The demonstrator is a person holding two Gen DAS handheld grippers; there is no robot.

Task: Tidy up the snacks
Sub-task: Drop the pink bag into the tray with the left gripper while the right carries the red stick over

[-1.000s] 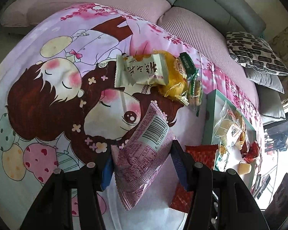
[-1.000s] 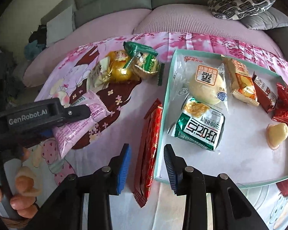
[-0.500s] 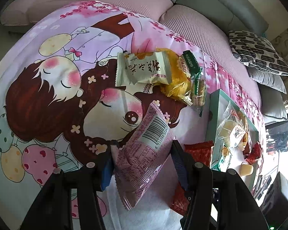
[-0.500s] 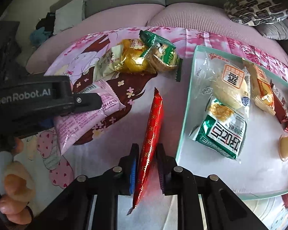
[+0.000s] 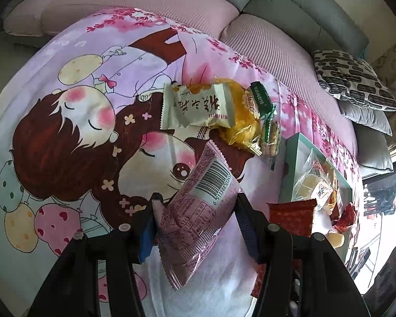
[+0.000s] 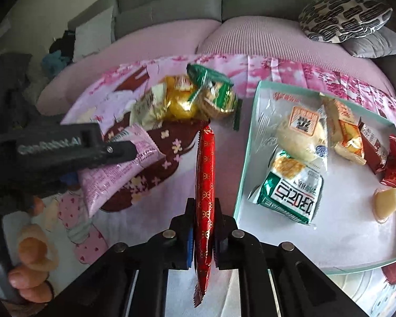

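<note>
Right wrist view: right gripper (image 6: 203, 227) clenched edgewise on red packet (image 6: 205, 169), probably for tray (image 6: 244, 158); left gripper (image 5: 195, 224) grasps pink packet (image 5: 198, 211).

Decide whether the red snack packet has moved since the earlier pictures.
Yes. The red snack packet lay flat beside the tray; now it stands on edge, clamped in the right tool, further from the tray.

Wrist views angled down, sharing tray (image 5: 290, 163)

Glossy red foil packet (image 6: 204, 185), matt pink plastic wrapper (image 5: 198, 211), printed cloth cover (image 5: 66, 132)
</note>
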